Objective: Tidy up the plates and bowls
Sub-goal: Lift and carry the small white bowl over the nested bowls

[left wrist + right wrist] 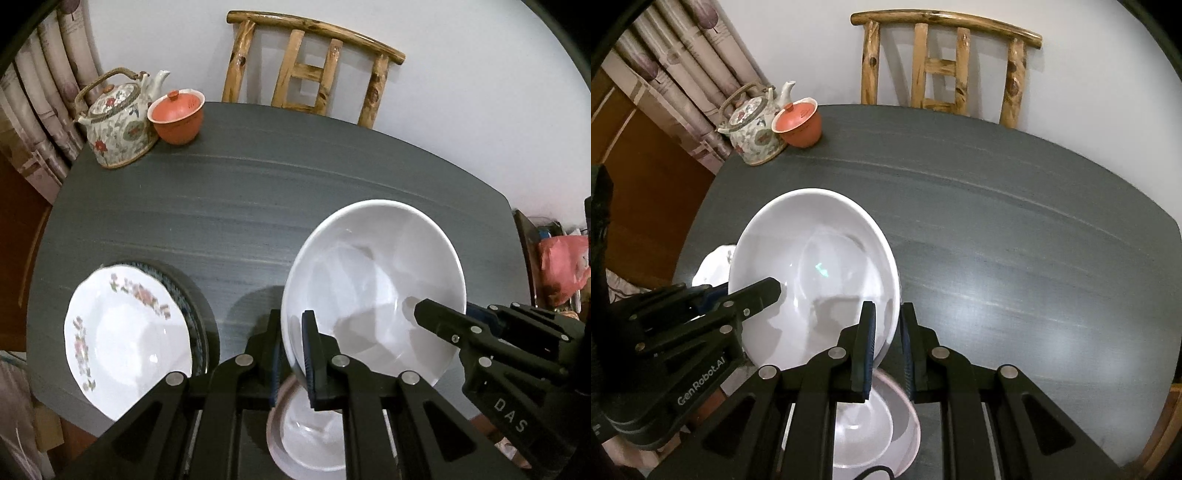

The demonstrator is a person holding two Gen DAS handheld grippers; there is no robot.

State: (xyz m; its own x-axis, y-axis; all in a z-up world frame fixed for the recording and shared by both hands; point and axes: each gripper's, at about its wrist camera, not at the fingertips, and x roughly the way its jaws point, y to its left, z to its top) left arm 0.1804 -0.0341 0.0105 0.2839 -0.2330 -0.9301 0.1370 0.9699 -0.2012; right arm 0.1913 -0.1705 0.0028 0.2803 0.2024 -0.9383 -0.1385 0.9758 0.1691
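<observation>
A large white bowl (pixel 373 280) is held tilted above the dark table (pixel 240 199) by both grippers. My left gripper (pixel 291 347) is shut on its left rim. My right gripper (pixel 888 339) is shut on its right rim (pixel 892 295); the right gripper also shows in the left wrist view (pixel 443 325). Below the bowl sits a smaller white bowl (pixel 310 435) inside a pinkish bowl (pixel 905 424). A floral white plate (pixel 125 332) lies on a blue-patterned plate (pixel 184 295) at the left.
A floral teapot (pixel 118 122) and an orange lidded cup (pixel 177 114) stand at the table's far left corner. A wooden chair (pixel 314 70) stands behind the table against the wall. Curtains (pixel 40 92) hang at the left.
</observation>
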